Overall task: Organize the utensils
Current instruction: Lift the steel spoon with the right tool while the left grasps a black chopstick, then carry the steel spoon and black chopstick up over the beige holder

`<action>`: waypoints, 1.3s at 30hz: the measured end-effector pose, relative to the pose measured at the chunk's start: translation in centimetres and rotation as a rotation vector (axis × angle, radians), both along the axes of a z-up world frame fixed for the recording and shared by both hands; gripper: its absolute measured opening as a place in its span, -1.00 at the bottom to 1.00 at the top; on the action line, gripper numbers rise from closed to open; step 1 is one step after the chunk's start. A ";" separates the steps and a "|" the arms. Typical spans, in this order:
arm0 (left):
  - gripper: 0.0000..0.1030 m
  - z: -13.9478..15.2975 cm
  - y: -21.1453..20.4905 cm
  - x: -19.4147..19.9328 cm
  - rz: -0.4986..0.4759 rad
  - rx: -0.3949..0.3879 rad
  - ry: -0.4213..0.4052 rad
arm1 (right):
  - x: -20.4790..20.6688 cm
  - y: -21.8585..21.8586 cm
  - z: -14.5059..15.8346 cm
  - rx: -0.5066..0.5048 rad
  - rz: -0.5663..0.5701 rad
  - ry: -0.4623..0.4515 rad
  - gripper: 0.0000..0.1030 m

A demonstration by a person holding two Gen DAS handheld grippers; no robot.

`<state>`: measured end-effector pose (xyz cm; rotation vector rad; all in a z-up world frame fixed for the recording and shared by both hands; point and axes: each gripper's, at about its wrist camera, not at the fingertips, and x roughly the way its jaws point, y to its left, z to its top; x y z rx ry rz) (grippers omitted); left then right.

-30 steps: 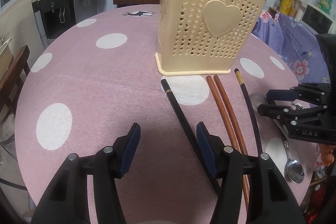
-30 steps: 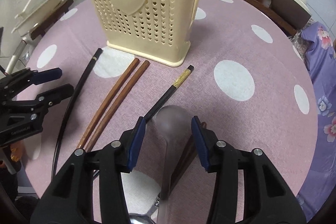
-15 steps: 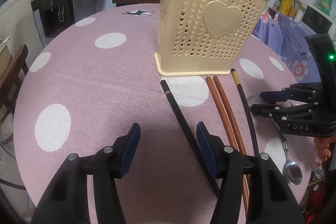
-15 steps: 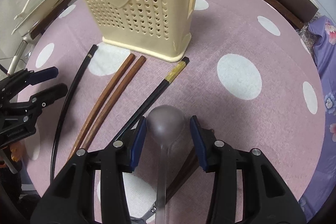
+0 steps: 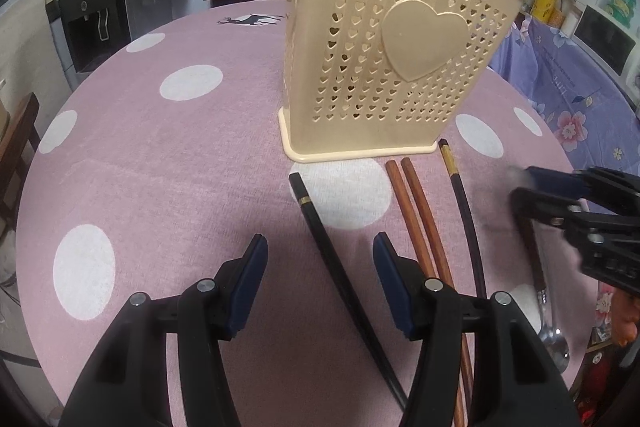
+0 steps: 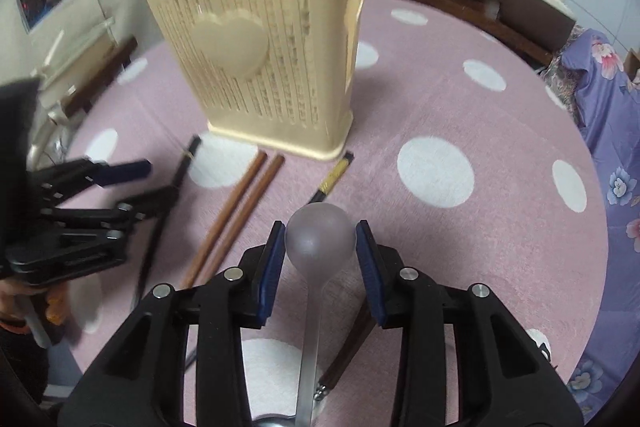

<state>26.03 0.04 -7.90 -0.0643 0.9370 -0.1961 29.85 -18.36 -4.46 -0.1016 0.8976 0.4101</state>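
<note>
**Spoon gripped beside utensil holder**

Right gripper point(image 6: 320, 251): fingers just closed onto spoon point(image 6: 320, 237), pads against bowl, handle trailing back. Left gripper point(image 5: 320, 283): fingers half open, empty, straddling black chopstick point(image 5: 320, 231) on desk point(image 5: 168, 163). Brown chopsticks point(image 5: 416, 207) flat before cream utensil holder point(image 5: 384, 67).

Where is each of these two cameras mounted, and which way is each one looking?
Left wrist: sits on the left gripper, looking down along its open fingers at a black chopstick and the cream basket.
Right wrist: sits on the right gripper, whose jaws have just been closing on a spoon; the other gripper shows at the left edge.
Shared: basket, brown chopsticks, pink dotted tablecloth.
</note>
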 end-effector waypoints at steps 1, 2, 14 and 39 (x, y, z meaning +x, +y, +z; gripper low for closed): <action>0.00 0.0 0.0 0.3 0.001 -0.001 0.003 | -0.3 -0.3 0.6 0.018 -0.006 -0.018 -0.29; -0.03 -0.1 -0.1 0.5 0.002 -0.001 0.009 | -0.9 -0.5 1.2 0.036 -0.012 -0.037 -0.29; -0.79 -0.5 -0.7 3.6 0.028 0.005 0.057 | -6.9 -2.8 6.4 0.174 -0.083 -0.254 -0.29; -0.84 8.6 1.0 -1.9 0.060 -0.099 -0.258 | -7.5 -2.0 4.8 0.200 -0.112 -0.315 -0.28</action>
